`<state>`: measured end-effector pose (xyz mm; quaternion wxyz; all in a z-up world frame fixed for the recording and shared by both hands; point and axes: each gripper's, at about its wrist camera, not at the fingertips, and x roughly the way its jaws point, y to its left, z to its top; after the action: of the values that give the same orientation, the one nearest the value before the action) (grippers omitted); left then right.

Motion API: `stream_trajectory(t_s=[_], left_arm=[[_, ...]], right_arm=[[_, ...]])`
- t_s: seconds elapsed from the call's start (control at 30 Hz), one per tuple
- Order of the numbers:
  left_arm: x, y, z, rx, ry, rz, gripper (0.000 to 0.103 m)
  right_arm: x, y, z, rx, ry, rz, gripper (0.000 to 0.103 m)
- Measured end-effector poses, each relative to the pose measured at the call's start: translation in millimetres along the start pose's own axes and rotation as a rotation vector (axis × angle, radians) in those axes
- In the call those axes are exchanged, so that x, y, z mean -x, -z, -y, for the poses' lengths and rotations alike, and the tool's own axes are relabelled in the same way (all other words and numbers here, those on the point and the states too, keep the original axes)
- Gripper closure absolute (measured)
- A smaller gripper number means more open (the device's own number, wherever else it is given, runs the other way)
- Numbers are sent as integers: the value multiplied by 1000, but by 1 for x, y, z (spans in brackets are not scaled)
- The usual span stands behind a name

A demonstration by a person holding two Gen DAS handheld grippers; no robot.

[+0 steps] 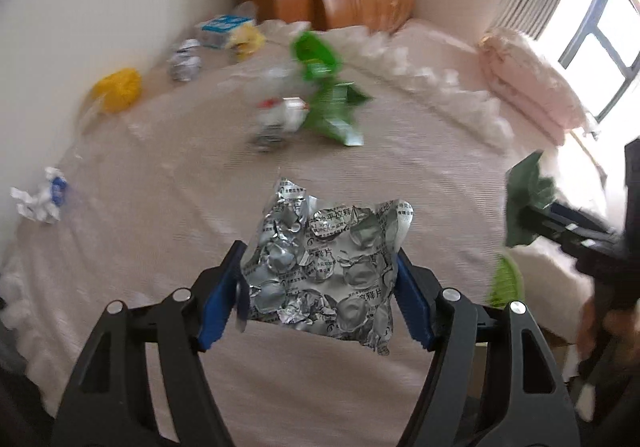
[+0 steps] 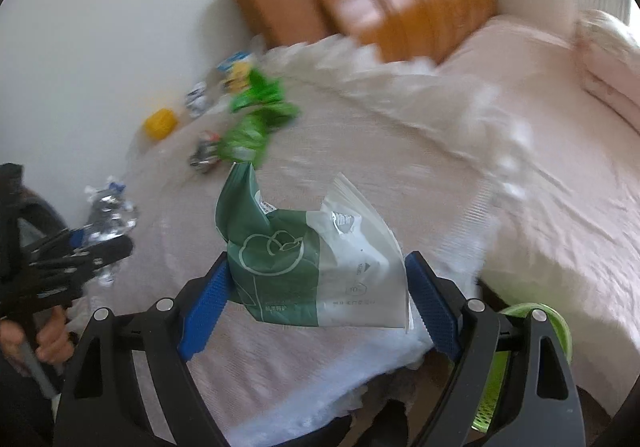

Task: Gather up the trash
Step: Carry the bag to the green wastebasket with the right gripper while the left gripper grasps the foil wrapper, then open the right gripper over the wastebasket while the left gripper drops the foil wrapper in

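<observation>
foil blister sheet (image 1: 324,267) seemingly pinched between left gripper (image 1: 320,287) fingers.

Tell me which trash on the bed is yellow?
The yellow wad by the wall, at the bed's far left edge. The other scraps are green, silver or white.

Silver foil blister sheet (image 1: 324,267): repeated Chinese print, "释片" legible at 5 o'clock. Green-and-white wrapper (image 2: 316,267): cloud outline logo, "10" in small cloud emblem at 4 o'clock; remaining print illegible.
</observation>
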<state>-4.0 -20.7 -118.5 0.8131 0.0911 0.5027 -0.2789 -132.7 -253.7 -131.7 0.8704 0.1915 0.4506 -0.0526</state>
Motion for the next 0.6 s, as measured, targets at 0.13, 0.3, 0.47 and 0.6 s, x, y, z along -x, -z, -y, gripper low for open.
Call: stream_trajectory(t_s=[0.13, 0.3, 0.47, 0.6], left_arm=[[1, -3, 66, -81, 124, 5, 36], [-7, -10, 160, -275, 260, -1, 36], [-17, -11, 234, -423, 329, -13, 36], [-27, -10, 278, -483, 375, -39, 36]], right_arm=[[31, 31, 59, -94, 158, 22, 18], [50, 77, 148, -270, 338, -36, 17], [41, 103, 209, -415, 374, -109, 8], [46, 106, 236, -490, 403, -106, 4]])
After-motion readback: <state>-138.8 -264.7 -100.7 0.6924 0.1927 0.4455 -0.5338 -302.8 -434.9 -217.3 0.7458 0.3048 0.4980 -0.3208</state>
